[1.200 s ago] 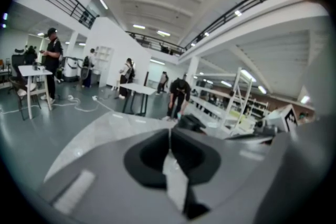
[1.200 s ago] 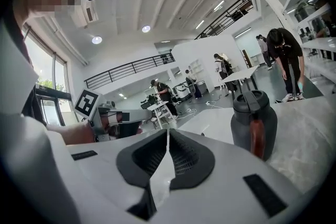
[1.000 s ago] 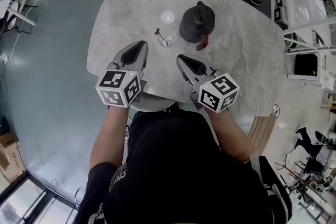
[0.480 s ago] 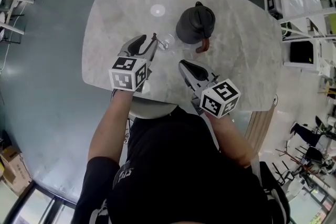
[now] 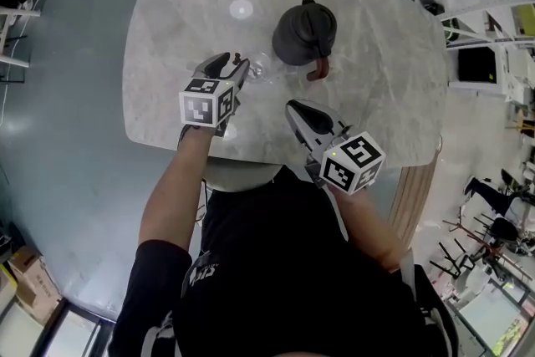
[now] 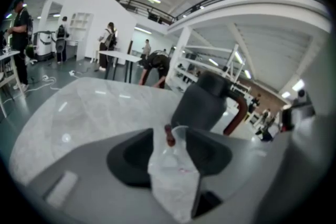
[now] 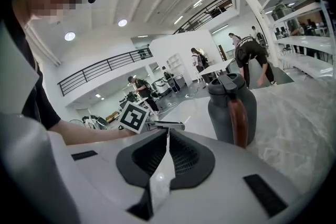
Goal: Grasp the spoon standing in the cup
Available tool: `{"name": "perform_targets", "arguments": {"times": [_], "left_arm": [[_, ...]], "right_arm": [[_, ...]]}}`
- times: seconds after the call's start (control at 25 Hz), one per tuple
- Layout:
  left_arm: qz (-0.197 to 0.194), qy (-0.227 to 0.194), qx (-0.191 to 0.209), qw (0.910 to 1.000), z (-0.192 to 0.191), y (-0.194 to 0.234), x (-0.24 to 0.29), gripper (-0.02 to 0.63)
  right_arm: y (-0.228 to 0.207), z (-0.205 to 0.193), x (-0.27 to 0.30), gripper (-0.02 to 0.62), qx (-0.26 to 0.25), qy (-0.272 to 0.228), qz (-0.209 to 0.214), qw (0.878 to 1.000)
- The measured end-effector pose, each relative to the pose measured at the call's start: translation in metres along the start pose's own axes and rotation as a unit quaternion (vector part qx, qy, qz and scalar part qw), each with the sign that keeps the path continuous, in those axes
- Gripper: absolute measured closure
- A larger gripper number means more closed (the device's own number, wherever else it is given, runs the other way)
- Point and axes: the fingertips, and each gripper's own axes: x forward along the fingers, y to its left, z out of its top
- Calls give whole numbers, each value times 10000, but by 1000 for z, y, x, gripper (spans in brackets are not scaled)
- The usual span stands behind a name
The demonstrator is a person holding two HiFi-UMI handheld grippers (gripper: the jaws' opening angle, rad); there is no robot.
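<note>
Left hand-held gripper [image 5: 235,63] opening round spoon [image 6: 169,135]

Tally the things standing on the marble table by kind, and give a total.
Jug, dark grey: 1
Cup, clear: 1
Spoon, standing in the Cup: 1
Total: 3

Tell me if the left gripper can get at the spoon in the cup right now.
Probably yes: the left gripper has its jaws opening with the spoon handle right between them, and nothing blocks it; the kettle stands behind.
</note>
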Motion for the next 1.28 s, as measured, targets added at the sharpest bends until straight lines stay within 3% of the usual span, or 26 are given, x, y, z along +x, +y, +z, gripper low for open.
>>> {"name": "perform_targets", "arguments": {"times": [0.36,0.72,1.28], "left_arm": [[189,70,206,9996,-3,-3,10,556],[252,-299,270,9989,18,-16,-17,558],[772,-1228,80,9894,77,-12,-130,558]], "right_arm": [[-9,-3,-22,586,118,-130,-216,9996],[-2,3,-32,586,-25,-265,-78,9996],[17,44,-22,600,-403,-604,332,9968]]}}
